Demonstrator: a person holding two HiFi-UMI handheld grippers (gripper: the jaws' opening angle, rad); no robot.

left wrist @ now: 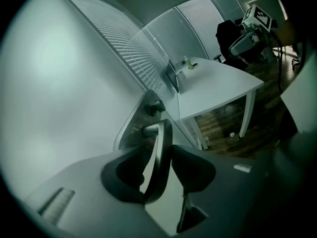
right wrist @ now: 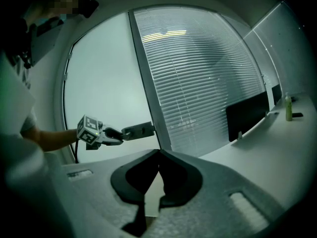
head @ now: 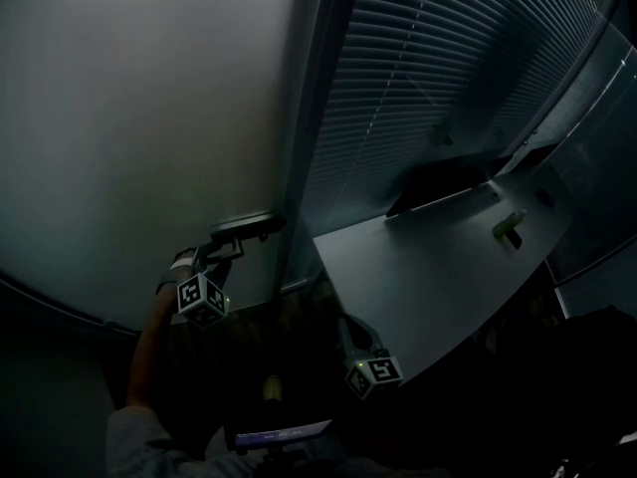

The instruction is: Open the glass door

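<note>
Glass door: frosted pale grey, plain. Blinds to its right: grey, fine horizontal slats. Door handle: dark grey. Desk: white. Monitor: black. Bottle, far right: yellow-green. Floor: brown wood planks.

the head view is very dark. of the right gripper only the marker cube is clear; its jaws are lost in shadow. the door handle has its lower end hidden behind a jaw of the left gripper. the bottle is too small to read. the desk runs off the right gripper view's right edge.
</note>
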